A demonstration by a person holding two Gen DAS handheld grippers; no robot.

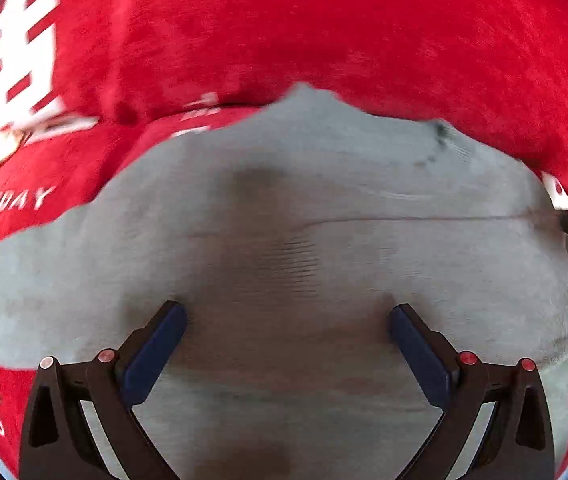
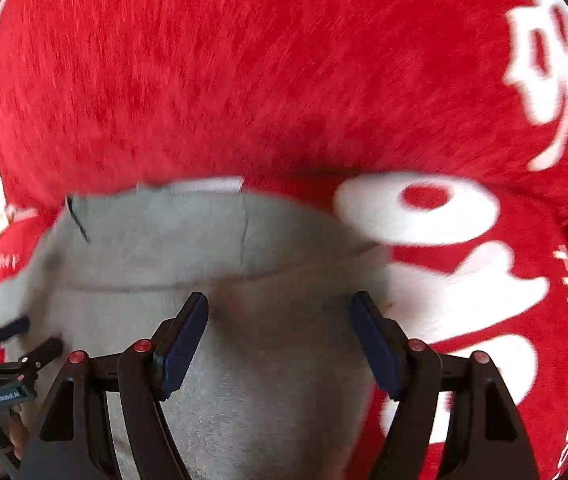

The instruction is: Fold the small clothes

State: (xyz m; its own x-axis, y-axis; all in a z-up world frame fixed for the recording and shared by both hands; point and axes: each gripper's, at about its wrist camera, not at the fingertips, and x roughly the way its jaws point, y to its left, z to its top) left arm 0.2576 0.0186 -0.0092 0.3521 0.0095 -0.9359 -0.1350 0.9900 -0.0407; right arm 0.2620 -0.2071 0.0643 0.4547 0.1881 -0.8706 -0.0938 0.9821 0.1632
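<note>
Handling: grey knitted garment (image 1: 324, 208) on red plush blanket (image 1: 324, 32), soft, light.
Hold: near hem edge.
Left tool (image 1: 288, 320): released.
Right tool (image 2: 279, 308): released.

Grey garment (image 1: 324, 208), white-printed red blanket (image 1: 284, 32)

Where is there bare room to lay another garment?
The red blanket beyond the grey garment's far edge lies bare, and more to its right, over the white print. Near the two grippers above the garment it is crowded.
</note>
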